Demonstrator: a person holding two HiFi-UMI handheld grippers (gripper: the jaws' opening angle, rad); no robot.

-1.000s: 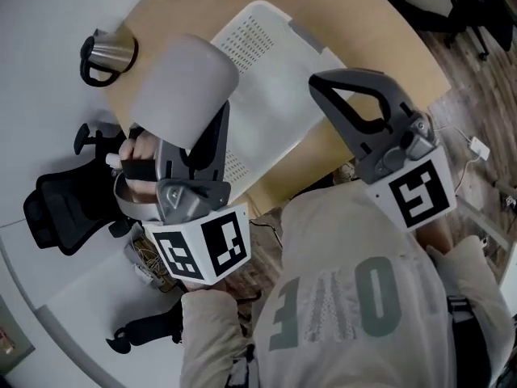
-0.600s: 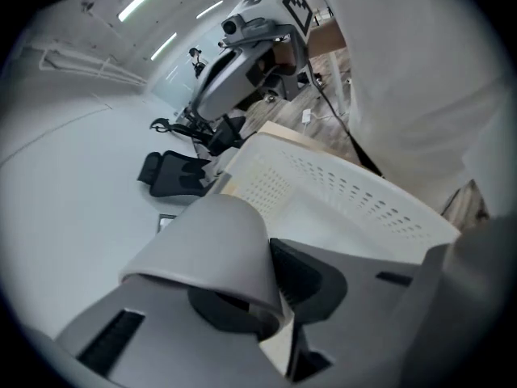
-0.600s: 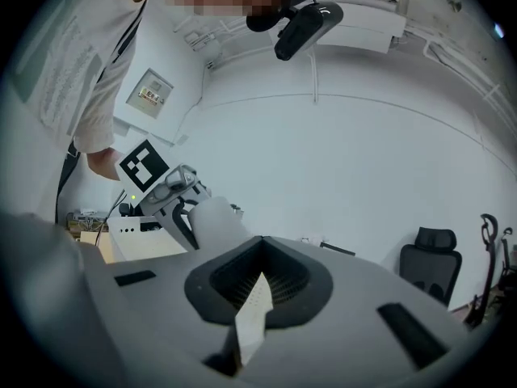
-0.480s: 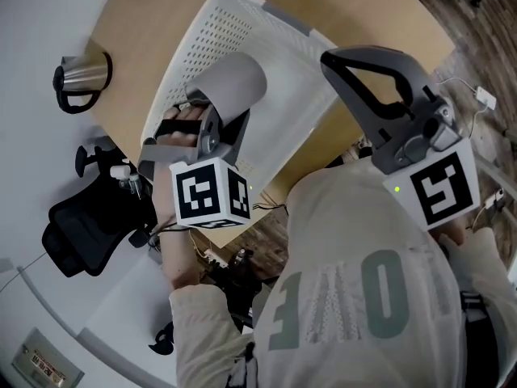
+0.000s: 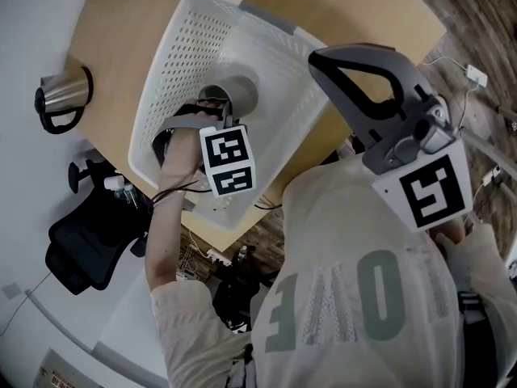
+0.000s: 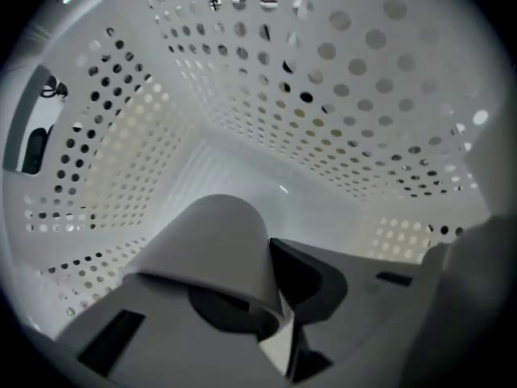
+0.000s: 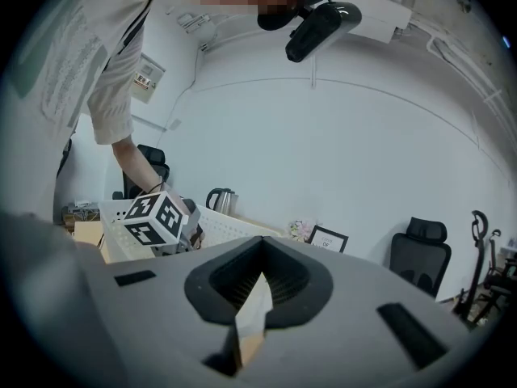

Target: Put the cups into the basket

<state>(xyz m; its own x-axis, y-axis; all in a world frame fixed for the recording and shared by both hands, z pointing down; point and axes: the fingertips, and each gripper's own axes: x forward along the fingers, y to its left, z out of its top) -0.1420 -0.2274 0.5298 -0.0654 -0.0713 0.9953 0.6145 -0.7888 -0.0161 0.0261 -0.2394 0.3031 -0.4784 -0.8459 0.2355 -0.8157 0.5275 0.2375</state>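
Observation:
A white perforated basket point(image 5: 182, 63) stands on the wooden table point(image 5: 347, 6). My left gripper point(image 5: 213, 110) reaches down inside it, shut on a grey cup point(image 5: 235, 94) that lies tilted near the basket floor. In the left gripper view the cup point(image 6: 212, 247) sits between the jaws of the left gripper point(image 6: 271, 297), with the basket's perforated walls point(image 6: 315, 79) all around. My right gripper point(image 5: 343, 55) hovers to the right of the basket, shut and holding nothing. The right gripper point(image 7: 257, 285) looks across the room over the basket point(image 7: 230, 226).
A steel kettle point(image 5: 56, 95) stands on the table's left end, also the kettle point(image 7: 220, 200) in the right gripper view. A black office chair point(image 5: 81, 241) sits below the table edge. A picture frame point(image 7: 327, 238) and another chair point(image 7: 420, 257) stand farther off.
My left gripper carried the grey cup from above the table's near edge over the rim and down into the basket. The right gripper stayed raised at the right.

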